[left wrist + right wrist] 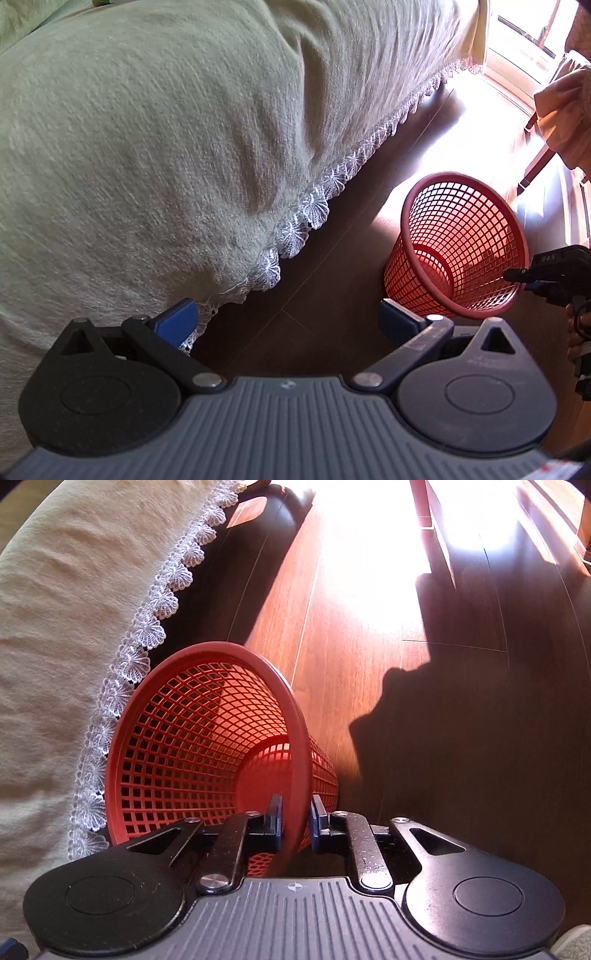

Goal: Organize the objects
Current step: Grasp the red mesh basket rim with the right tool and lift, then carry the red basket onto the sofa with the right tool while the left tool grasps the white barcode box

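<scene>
Centrally, right gripper [295, 821] clamped on red plastic mesh basket [207, 746] rim, lower frame; left gripper [288, 321] apart, basket lying to its right.

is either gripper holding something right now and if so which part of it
The right gripper is shut on the red mesh basket, pinching its rim, one finger inside and one outside. The left gripper is open and holds nothing.

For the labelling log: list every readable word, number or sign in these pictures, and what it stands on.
"DAS": white letters on the right gripper, seen in the left wrist view.
Embossed marks on the left gripper: too faint to read.
Basket: no text.
</scene>
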`<state>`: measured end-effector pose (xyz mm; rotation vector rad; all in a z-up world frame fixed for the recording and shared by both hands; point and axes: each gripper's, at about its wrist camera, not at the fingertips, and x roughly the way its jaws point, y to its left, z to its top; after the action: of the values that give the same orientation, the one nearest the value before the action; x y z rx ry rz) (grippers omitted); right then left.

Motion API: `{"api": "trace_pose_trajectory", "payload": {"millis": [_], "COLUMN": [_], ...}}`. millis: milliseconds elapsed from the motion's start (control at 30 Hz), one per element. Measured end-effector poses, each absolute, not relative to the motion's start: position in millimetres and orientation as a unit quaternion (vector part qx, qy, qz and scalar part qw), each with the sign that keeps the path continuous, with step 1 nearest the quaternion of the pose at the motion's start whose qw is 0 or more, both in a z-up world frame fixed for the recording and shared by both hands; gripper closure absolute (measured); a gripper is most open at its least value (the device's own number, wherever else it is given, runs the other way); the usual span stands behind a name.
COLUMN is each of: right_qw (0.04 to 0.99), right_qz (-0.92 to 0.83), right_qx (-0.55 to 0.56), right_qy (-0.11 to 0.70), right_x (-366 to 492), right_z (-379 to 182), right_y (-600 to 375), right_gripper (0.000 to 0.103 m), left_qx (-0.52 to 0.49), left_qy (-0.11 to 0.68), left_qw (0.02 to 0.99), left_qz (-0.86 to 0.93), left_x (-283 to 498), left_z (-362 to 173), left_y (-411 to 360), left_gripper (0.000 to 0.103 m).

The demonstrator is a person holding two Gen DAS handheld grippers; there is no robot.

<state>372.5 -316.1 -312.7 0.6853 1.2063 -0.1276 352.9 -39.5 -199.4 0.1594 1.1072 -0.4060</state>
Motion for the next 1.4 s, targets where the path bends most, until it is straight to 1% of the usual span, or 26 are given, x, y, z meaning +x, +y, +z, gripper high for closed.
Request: {"api": "trace_pose_trajectory", "payload": {"millis": [67,133,267,400,667,800,900,1033,1233,1400], "right_qw": [0.76,0.756,0.749,0.735,0.735,0.751,0.76,0.766,0.763,0.761], "right_qz": [-0.072,-0.083,-0.103,-0.107,-0.05,-0.01,0.0,-0.002,-0.025,-0.035], "right_qx": [0.329,0.328,0.321,0.353,0.37,0.358,0.359,0.36,0.361,0.356], "right_qy": [0.556,0.56,0.571,0.569,0.566,0.554,0.542,0.533,0.536,0.542], "right_x": [376.8,384.1,392.9,396.2,444.6,487.0,516.9,550.4,591.2,619.8], "right_z": [-306.6,-292.9,-249.6,-176.5,13.6,80.5,109.9,129.4,135.1,124.1], "right_y": [-318.9,-319.4,-327.9,-350.3,-384.5,-381.6,-373.3,-354.9,-314.2,-285.7], "right_gripper": [0.096,0.096,0.096,0.096,0.096,0.096,0.096,0.096,0.096,0.096], "left_qx": [0.078,0.085,0.079,0.063,0.056,0.03,0.026,0.038,0.046,0.058], "left_qy": [0.524,0.529,0.533,0.534,0.518,0.507,0.502,0.492,0.506,0.513], "left_qw": [0.828,0.826,0.829,0.83,0.849,0.859,0.861,0.863,0.849,0.84], "left_qz": [-0.187,-0.175,-0.15,-0.148,-0.087,-0.072,-0.077,-0.108,-0.146,-0.165], "left_x": [353.9,352.4,353.6,359.8,378.2,396.2,416.6,457.9,529.0,562.9], "left_z": [-202.7,-199.9,-165.5,-98.1,58.3,101.1,115.7,115.5,92.1,74.2], "left_y": [-43.1,-46.7,-51.5,-58.1,-80.5,-89.9,-97.9,-103.3,-101.0,-103.9], "left_gripper": [0.004,0.007,0.008,0.008,0.007,0.007,0.007,0.007,0.009,0.014]}}
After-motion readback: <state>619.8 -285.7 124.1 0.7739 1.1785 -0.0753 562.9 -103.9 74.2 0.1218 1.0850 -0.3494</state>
